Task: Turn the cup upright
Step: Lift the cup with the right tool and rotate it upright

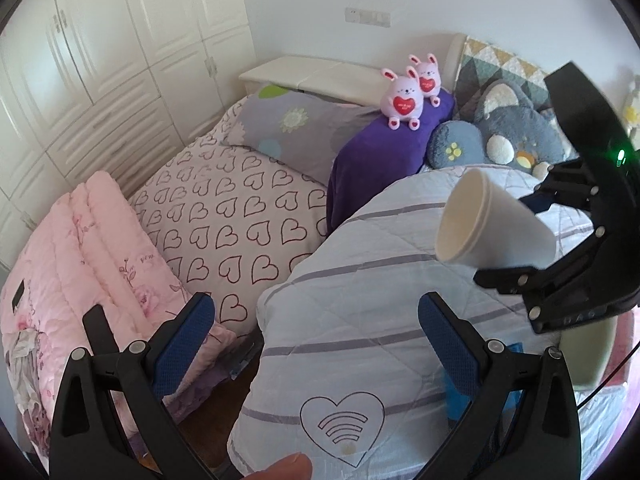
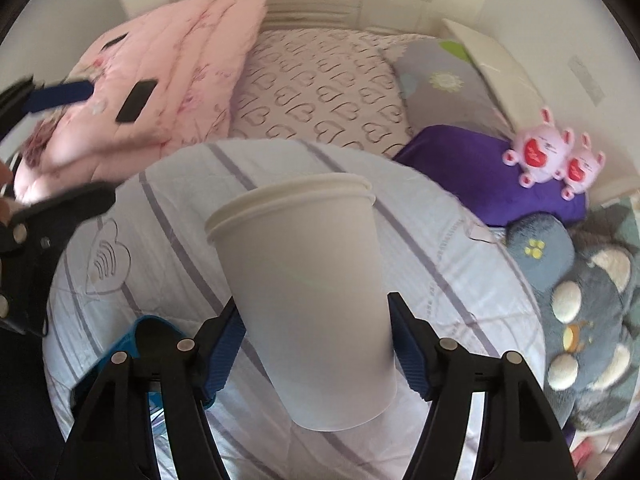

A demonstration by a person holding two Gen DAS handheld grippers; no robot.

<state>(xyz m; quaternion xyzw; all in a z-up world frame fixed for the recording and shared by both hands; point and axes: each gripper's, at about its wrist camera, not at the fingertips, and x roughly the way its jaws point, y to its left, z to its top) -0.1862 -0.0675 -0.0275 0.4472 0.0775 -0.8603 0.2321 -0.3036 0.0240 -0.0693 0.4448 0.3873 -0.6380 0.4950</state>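
A white paper cup (image 2: 312,300) is held in my right gripper (image 2: 316,316), whose blue pads press on both sides of its lower body. In the left wrist view the cup (image 1: 492,224) hangs in the air above the striped quilt, lying sideways with its open mouth facing left, and the right gripper (image 1: 532,236) holds it from the right. My left gripper (image 1: 316,320) is open and empty, low over the quilt, to the left of and below the cup. It also shows at the left edge of the right wrist view (image 2: 64,144).
A white quilt with grey stripes (image 1: 360,320) covers a rounded mound under both grippers. A folded pink quilt (image 1: 80,260), heart-print sheet (image 1: 232,208), purple cushion (image 1: 376,152), two pink plush rabbits (image 1: 404,98) and a grey plush toy (image 1: 512,132) lie around. White wardrobes (image 1: 100,60) stand behind.
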